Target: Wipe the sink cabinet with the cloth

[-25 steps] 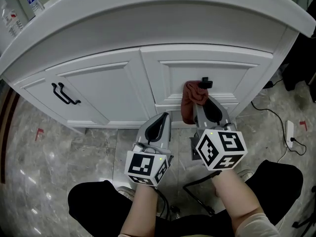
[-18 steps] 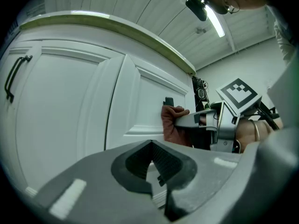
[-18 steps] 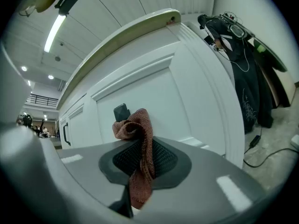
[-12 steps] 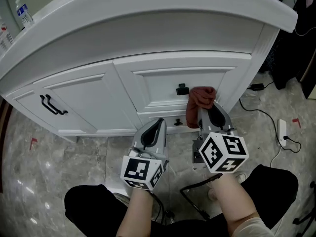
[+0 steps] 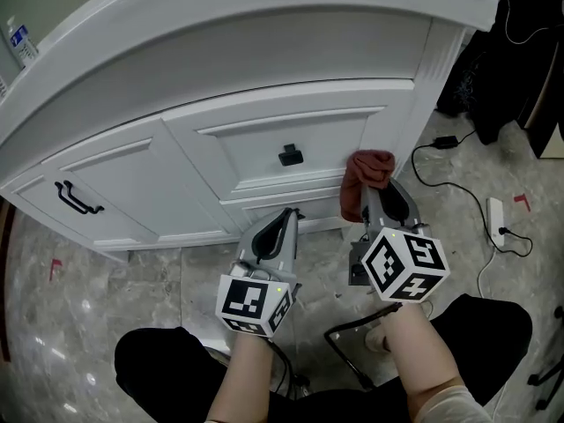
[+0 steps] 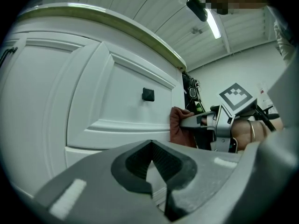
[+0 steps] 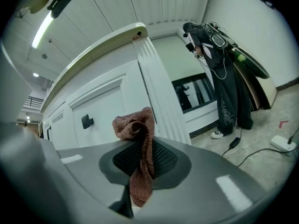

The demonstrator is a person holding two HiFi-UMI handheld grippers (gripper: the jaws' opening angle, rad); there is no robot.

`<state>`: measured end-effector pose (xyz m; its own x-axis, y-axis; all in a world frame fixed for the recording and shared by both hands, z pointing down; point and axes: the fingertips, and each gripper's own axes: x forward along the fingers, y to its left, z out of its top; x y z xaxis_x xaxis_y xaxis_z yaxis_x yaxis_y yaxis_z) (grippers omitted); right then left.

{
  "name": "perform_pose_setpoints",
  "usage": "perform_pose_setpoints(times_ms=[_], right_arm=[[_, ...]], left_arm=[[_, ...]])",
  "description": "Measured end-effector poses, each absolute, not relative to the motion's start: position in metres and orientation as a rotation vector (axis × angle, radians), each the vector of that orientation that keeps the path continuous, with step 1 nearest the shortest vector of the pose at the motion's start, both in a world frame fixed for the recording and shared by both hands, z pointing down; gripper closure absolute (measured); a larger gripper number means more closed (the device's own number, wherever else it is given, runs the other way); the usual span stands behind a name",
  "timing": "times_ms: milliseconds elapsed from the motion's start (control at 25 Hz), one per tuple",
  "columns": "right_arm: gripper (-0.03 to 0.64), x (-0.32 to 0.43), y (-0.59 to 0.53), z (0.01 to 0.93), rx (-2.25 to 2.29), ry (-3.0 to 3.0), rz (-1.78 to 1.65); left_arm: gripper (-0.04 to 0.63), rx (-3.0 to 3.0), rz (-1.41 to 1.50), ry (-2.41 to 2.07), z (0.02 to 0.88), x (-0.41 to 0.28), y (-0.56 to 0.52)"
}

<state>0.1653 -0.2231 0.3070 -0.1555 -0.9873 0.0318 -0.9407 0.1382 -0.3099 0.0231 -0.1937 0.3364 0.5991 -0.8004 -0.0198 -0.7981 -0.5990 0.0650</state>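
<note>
Right tool [image 5: 377,194]: its jaws are clamped on a reddish-brown cloth [image 5: 368,171]. The cloth is bunched above the jaw tips, and a strip of it hangs down between the pads.
Cloth position: it lies against the front of the white sink cabinet [image 5: 220,77], close to the cabinet's right edge. It sits at the right end of the drawer front [image 5: 264,144], just beside the fluted corner post [image 5: 432,77].
Left tool [image 5: 284,220]: the jaws are together with nothing between them. It points at the cabinet's lower front, below the drawer, left of the right tool and apart from the cloth.
Knob [image 5: 290,156]: small, black and square, in the middle of the drawer front. It is left of the cloth and not touched by it.
Door [image 5: 123,192]: a closed white panel door left of the drawer, with a black bar handle [image 5: 75,199] towards the cabinet's left edge.
Floor [image 5: 97,280]: grey marbled tiles, with a white power strip [image 5: 495,218] lying to the right of the cabinet.
Beyond the right edge: dark clothing [image 7: 219,73] hangs against the wall.
</note>
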Motion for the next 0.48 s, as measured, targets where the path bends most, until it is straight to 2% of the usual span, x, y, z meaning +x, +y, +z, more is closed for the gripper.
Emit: perform_pose_setpoints(times_ms=[240, 480], right_arm=[[0.54, 0.195, -0.218, 0.314, -1.988, 2.139, -0.409], [0.54, 0.162, -0.207, 0.325, -1.886, 2.189, -0.398]], left_arm=[[0.595, 2.751, -0.057, -1.376, 0.345, 0.025, -0.194], [0.595, 2.718, -0.046, -1.411, 0.353, 0.004, -0.193]])
